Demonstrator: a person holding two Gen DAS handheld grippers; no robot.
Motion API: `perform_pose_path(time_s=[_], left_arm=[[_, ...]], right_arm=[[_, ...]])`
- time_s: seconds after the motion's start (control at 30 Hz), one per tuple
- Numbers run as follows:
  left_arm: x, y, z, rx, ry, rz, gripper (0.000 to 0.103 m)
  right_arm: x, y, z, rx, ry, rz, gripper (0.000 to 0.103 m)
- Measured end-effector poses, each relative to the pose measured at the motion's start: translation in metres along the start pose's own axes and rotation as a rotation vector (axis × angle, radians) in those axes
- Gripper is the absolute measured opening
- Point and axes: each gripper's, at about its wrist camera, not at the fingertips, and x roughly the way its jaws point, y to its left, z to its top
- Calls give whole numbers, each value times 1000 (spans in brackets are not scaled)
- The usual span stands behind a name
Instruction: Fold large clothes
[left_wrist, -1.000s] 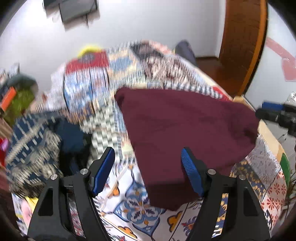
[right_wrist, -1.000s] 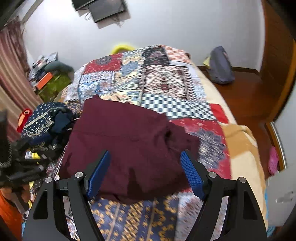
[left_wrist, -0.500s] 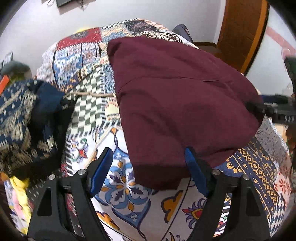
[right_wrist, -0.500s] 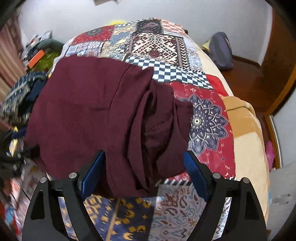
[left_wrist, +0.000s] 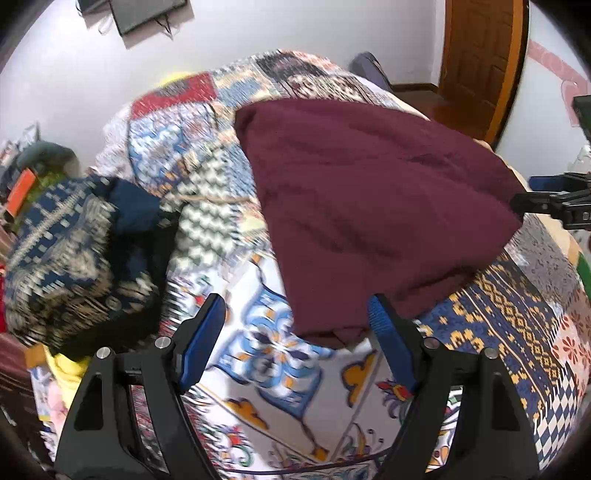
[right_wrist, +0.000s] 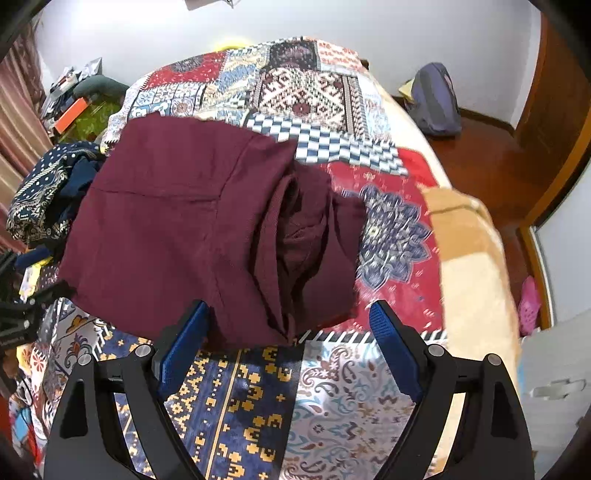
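A dark maroon garment (left_wrist: 369, 199) lies folded on the patchwork bedspread (left_wrist: 288, 369). It also shows in the right wrist view (right_wrist: 184, 229), with bunched layers along its right side (right_wrist: 306, 240). My left gripper (left_wrist: 295, 343) is open and empty, just short of the garment's near corner. My right gripper (right_wrist: 288, 350) is open and empty at the garment's near edge. The right gripper's fingers (left_wrist: 554, 203) show at the garment's right edge in the left wrist view.
A pile of navy patterned clothes (left_wrist: 74, 251) sits on the bed's left side, also in the right wrist view (right_wrist: 48, 192). A bag (right_wrist: 436, 103) lies on the wooden floor by the wall. A wooden door (left_wrist: 480, 55) is at the right.
Both grippers stayed open and drew back a little from the garment. The left wrist view lifted, so the garment sits farther off. The garment lies as before.
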Motion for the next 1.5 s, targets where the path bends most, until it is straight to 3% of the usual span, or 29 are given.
perform_pose_path(time_s=[0.13, 0.3, 0.4, 0.53, 0.6, 0.67, 0.8, 0.97, 1.1, 1.17, 1.27, 1.4, 1.5], left_arm=[[-8, 13, 16, -18, -41, 32, 80], [5, 31, 41, -89, -30, -23, 80], [27, 40, 50, -164, 16, -132, 80], [62, 50, 53, -275, 86, -331, 80], [74, 54, 53, -324, 106, -405, 81], [85, 56, 54, -359, 124, -464, 82], [108, 62, 54, -434, 165, -537, 92], [133, 62, 51, -535, 224, -662, 93], [140, 57, 52, -558, 237, -711, 93], [140, 55, 52, -560, 236, -721, 91], [140, 56, 54, -558, 231, -752, 78], [121, 51, 64, -493, 199, -698, 60], [98, 44, 72, -453, 161, -659, 46]], right_arm=[[-14, -7, 13, 14, -62, 18, 87], [2, -18, 31, 97, -46, 101, 87], [27, -27, 37, 150, -17, 173, 87], [58, -42, 38, 222, 46, 237, 89], [74, -53, 38, 266, 79, 300, 100], [87, -63, 36, 303, 106, 352, 103], [103, -69, 35, 353, 140, 424, 103], [108, -63, 38, 377, 143, 447, 103], [111, -67, 39, 415, 150, 480, 103], [111, -70, 38, 428, 159, 508, 97], [103, -71, 38, 419, 160, 513, 78], [84, -68, 39, 406, 147, 502, 52], [71, -58, 45, 388, 118, 497, 44]])
